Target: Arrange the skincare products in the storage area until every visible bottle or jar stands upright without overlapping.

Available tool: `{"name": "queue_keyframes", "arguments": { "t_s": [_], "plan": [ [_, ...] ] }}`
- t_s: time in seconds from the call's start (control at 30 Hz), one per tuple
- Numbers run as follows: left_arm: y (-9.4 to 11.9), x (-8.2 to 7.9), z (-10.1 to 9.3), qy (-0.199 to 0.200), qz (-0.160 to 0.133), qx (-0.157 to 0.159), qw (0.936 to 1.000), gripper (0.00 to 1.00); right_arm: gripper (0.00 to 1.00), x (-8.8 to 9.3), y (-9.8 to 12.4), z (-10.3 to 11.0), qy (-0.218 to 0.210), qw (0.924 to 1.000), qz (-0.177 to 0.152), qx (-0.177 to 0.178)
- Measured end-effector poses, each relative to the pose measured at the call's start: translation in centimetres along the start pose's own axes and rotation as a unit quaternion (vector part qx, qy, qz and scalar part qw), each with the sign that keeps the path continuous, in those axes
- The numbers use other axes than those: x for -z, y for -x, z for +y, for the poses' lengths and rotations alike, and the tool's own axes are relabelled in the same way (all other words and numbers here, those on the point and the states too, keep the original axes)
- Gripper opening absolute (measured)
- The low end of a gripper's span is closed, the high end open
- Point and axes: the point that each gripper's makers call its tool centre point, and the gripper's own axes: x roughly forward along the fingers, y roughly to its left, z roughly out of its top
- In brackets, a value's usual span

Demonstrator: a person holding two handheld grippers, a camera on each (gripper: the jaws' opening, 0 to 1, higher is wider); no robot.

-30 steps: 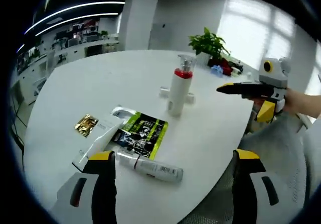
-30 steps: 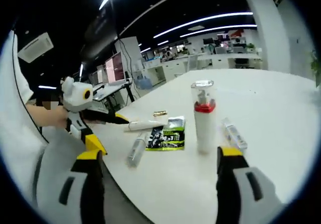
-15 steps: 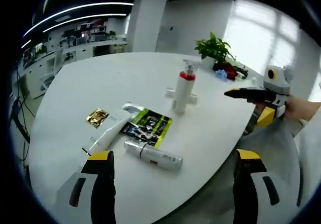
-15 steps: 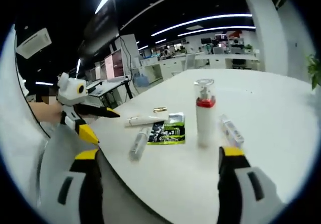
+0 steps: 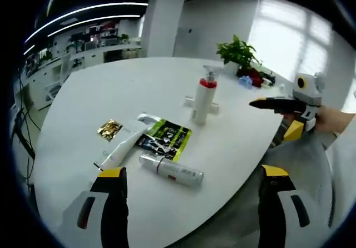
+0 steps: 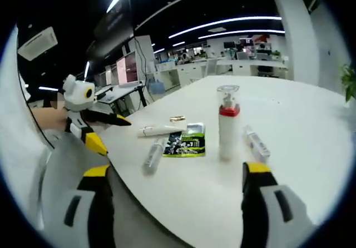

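Observation:
A white pump bottle (image 5: pixel 202 100) with a red collar stands upright on the round white table (image 5: pixel 100 87). Lying flat in front of it are a white tube (image 5: pixel 119 148), a green-black sachet (image 5: pixel 165 139), a gold sachet (image 5: pixel 109 129) and a slim clear-capped bottle (image 5: pixel 171 170). My left gripper (image 5: pixel 192 172) is open and empty above the table's near edge. The right gripper (image 5: pixel 255 102) hovers off the table's right side. In the right gripper view, my right gripper (image 6: pixel 177 170) is open and empty before the pump bottle (image 6: pixel 228 128), with a small white bottle (image 6: pixel 256 144) lying beside it.
A potted plant (image 5: pixel 238 50) with red and blue items (image 5: pixel 250 75) stands at the table's far edge. A small white box (image 5: pixel 214 109) lies behind the pump bottle. Grey fabric (image 5: pixel 311 164) sits below the table's curved right edge. Office desks fill the background.
Both views have drawn back a little from the table, so more of it shows. The products lie where they were. Both grippers stay open.

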Motion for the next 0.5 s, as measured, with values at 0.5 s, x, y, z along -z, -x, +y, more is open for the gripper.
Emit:
{"name": "queue_keyframes", "arguments": {
  "t_s": [0.5],
  "plan": [
    [-2.1,0.2,1.6,-0.021,0.027,0.001,0.9994,0.94,0.96,-0.3,0.1,-0.8,-0.018,0.9997,-0.015,0.011]
  ]
}}
